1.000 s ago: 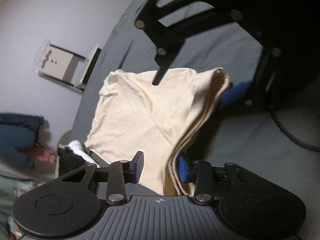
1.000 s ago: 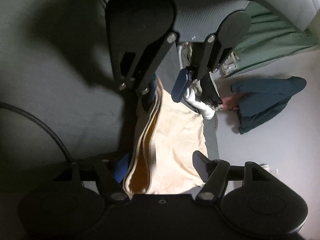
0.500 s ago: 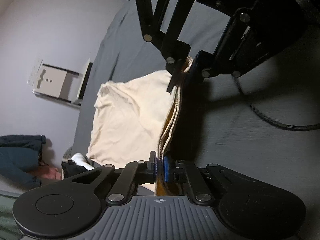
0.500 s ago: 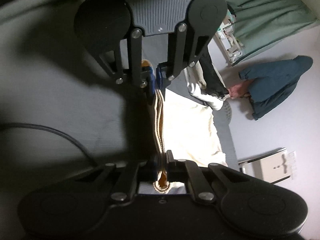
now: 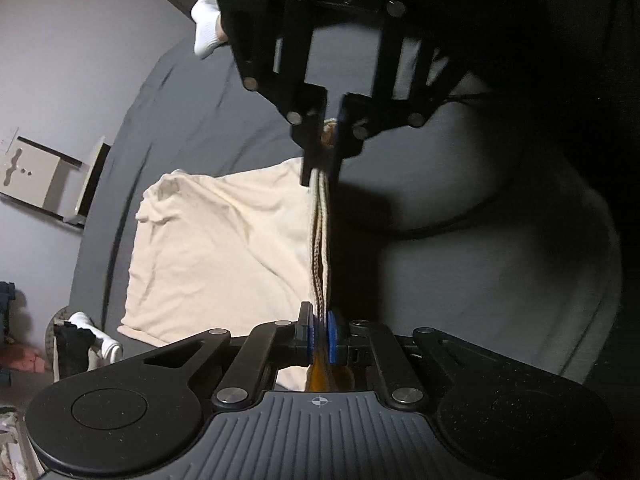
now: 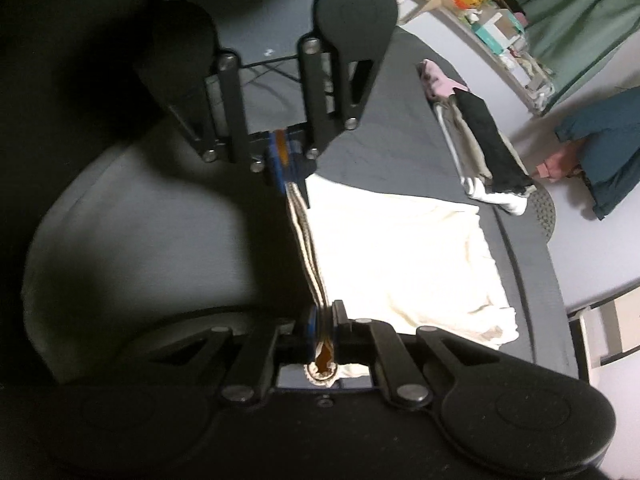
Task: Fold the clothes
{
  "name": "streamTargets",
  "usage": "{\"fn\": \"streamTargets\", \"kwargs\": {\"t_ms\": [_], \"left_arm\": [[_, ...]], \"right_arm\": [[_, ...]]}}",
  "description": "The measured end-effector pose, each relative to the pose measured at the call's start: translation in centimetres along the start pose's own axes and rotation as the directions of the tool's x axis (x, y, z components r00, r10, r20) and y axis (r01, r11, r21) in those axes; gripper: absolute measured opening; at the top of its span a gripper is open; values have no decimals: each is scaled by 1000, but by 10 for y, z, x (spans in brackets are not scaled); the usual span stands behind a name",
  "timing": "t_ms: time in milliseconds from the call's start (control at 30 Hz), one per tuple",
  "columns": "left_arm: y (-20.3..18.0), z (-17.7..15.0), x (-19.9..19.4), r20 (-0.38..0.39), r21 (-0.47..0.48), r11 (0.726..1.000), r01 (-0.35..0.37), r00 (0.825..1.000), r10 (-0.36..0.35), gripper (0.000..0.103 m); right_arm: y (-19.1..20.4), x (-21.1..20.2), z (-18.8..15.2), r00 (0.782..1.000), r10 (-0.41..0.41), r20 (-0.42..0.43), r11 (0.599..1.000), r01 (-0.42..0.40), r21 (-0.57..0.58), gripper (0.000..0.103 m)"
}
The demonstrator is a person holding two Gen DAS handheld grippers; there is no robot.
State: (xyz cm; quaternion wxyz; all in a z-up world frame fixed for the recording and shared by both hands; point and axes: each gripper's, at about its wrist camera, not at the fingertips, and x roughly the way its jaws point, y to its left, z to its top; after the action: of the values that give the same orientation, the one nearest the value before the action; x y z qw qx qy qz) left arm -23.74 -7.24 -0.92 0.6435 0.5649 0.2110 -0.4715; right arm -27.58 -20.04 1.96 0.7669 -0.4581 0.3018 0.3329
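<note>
Both grippers face each other and grip one cream garment by the same doubled hem. In the left wrist view the left gripper is clamped tight at 6 o'clock, blue pads pressed on the hem with cloth bunched behind them. The right gripper sits at 12 o'clock, pinching the far end of that hem. The edge runs straight and taut between the two, and I count several stacked layers along it.

The body of the garment spreads away toward 9 o'clock, lying on the dark grey surface, with rumples at its far corner around 10 o'clock.

In the right wrist view the right gripper is pinched on the hem at 6 o'clock, and the left gripper is closed on it near 12 o'clock. Here the cloth fans toward 3 o'clock.

The count: one cream garment, two grippers, both fully closed on fabric. Toward 2 o'clock in the right wrist view lies one small heap of clothes, black, white and pale pieces together; how many pieces I can't tell. One pink item sits beyond it, and one blue garment lies on the floor at 3 o'clock. In the left wrist view, one white sock shows at 11 o'clock.
</note>
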Motion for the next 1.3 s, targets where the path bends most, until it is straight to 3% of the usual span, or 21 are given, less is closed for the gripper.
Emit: {"fn": "streamTargets", "kwargs": {"t_ms": [200,367,567,767,833,900,1000,1033,1067,1200,1300], "left_arm": [[67,4,17,-12,-116,987,-112,994,112,7],[104,8,50,-58,-131,978,-165,986,158,7],[128,2,100,-100,-209,966,-151,986,133,7],[130,-8,125,-106,-291,950,-111,991,83,7],[128,-11,129,-112,-307,945,-112,990,81,7],[129,-14,130,-108,-322,939,-126,990,95,13],[132,-17,127,-111,-335,923,-190,981,162,53],[134,-18,126,-115,-340,913,-223,974,195,74],[136,-20,124,-114,-347,904,-249,968,223,82],[147,-32,111,-108,-409,873,-267,964,244,85],[148,-43,98,-79,-472,847,-246,968,237,85]], "right_arm": [[-58,25,8,995,-100,-11,988,100,116,8],[-93,57,6,989,-142,-29,975,145,167,8],[-130,99,3,991,-123,-48,964,131,231,8],[-139,119,-13,997,-58,-44,945,69,319,10],[-139,122,-18,998,-57,-39,937,67,343,18],[-141,124,-22,998,-55,-32,929,63,364,33],[-142,125,-28,998,-55,-33,917,63,394,39],[-143,125,-30,998,-48,-29,910,55,410,39],[-145,126,-32,999,-43,-22,902,49,429,39],[-155,113,-41,998,-60,15,861,44,507,42],[-167,91,-57,996,-70,53,796,24,605,43]]}}
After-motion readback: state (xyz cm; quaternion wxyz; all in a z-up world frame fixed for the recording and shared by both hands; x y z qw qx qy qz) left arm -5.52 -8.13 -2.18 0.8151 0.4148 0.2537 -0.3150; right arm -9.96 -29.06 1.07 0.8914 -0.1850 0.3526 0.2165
